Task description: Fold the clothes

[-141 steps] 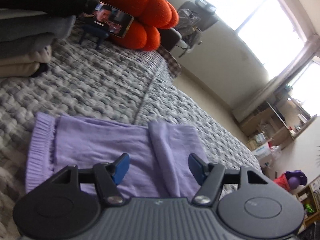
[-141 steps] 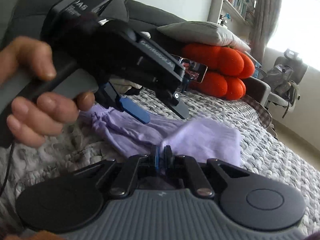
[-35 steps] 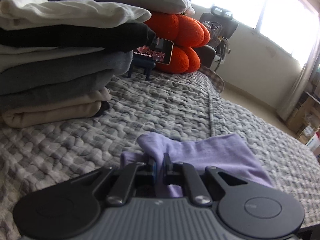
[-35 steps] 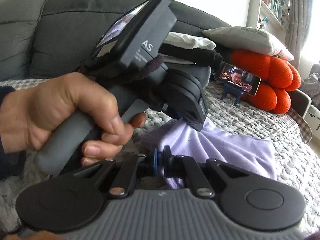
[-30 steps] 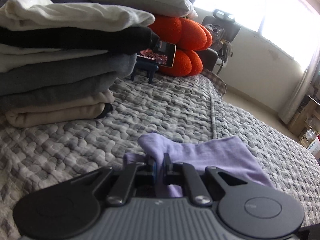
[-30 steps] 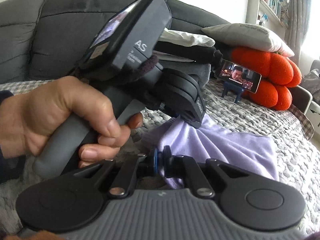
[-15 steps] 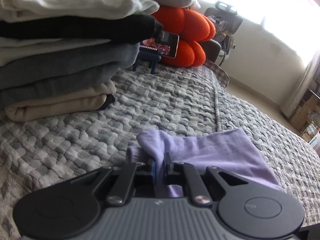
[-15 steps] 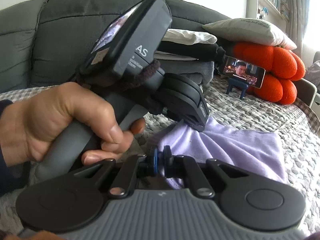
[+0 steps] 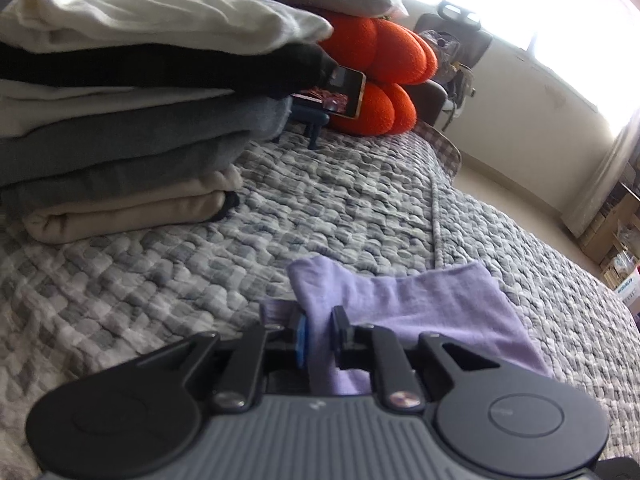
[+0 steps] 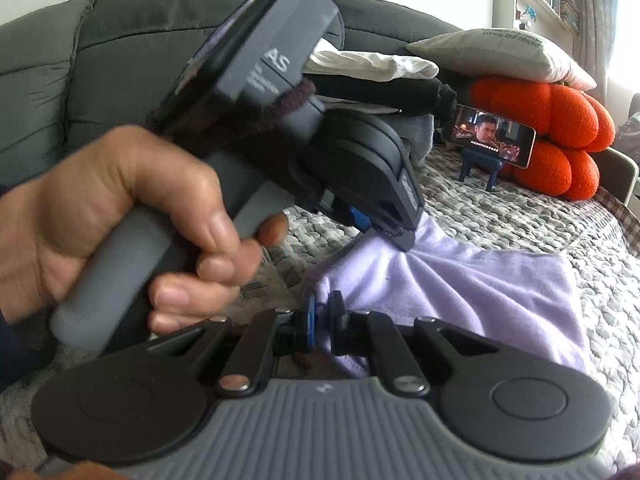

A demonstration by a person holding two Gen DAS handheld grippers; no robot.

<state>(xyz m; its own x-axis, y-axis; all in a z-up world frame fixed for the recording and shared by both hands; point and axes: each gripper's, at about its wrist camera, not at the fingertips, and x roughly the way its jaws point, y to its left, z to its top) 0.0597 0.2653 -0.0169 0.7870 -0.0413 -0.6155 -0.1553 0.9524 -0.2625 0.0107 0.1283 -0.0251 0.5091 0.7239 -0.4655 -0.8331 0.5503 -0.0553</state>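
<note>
A lilac garment [image 9: 432, 304] lies folded on the grey quilted bed cover [image 9: 160, 280]. A raised fold of it stands between the jaws of my left gripper [image 9: 320, 330], which are opening; the pads still touch the cloth. In the right wrist view a hand [image 10: 108, 208] holds that left gripper [image 10: 384, 232] low over the same lilac garment [image 10: 500, 288]. My right gripper [image 10: 322, 316] is shut on the garment's near edge, which bunches up between its pads.
A tall stack of folded clothes [image 9: 120, 120] stands at the left. Behind it, a phone on a blue stand [image 10: 492, 140] leans against orange cushions [image 10: 560, 136] under a grey pillow [image 10: 504, 56]. The bed's edge drops off at the right.
The left gripper's jaws have parted a little around the fold of lilac cloth. Both hands have stayed nearly in place, and the garment lies as before.
</note>
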